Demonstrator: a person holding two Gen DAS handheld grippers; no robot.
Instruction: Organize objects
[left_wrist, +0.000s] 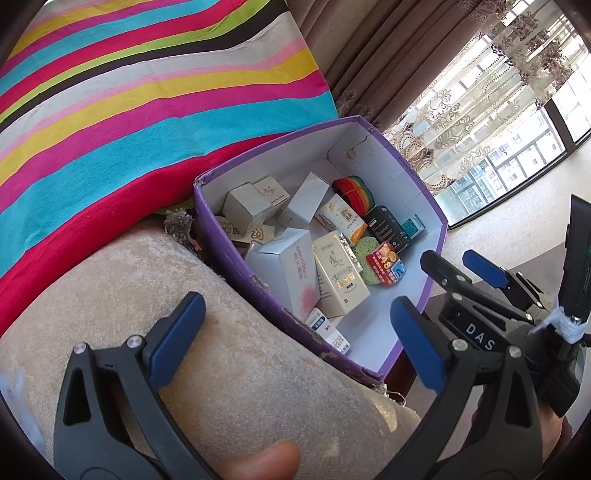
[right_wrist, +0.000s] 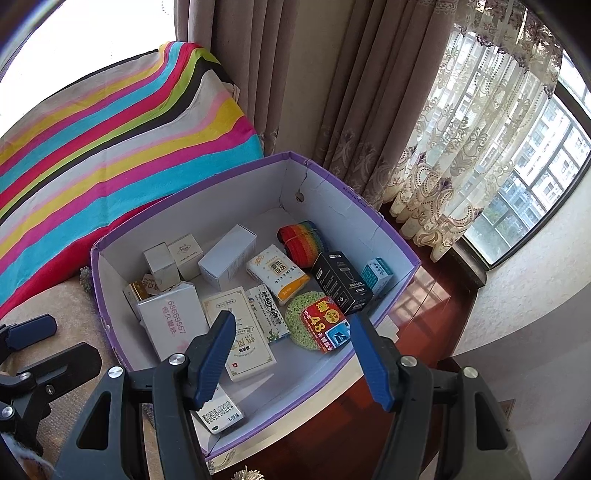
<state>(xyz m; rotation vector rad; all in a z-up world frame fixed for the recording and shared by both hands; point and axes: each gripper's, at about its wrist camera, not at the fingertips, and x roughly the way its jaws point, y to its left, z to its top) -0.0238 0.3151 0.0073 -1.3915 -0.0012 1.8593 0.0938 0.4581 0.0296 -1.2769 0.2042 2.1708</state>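
Both tools are matte black plastic frames with triangular cut-outs and round silver screw heads at the joints. The left tongs (left_wrist: 299, 341) carry flat, dark blue pads (left_wrist: 177, 338) on the inner faces of their fingers; the right tongs (right_wrist: 295, 360) have the same blue pads (right_wrist: 218, 360), finely ribbed. White letters "DAS" mark the right tool's body, and pale blue-white yarn is tied around it. A bare thumb tip (left_wrist: 258, 461) shows, skin light brown
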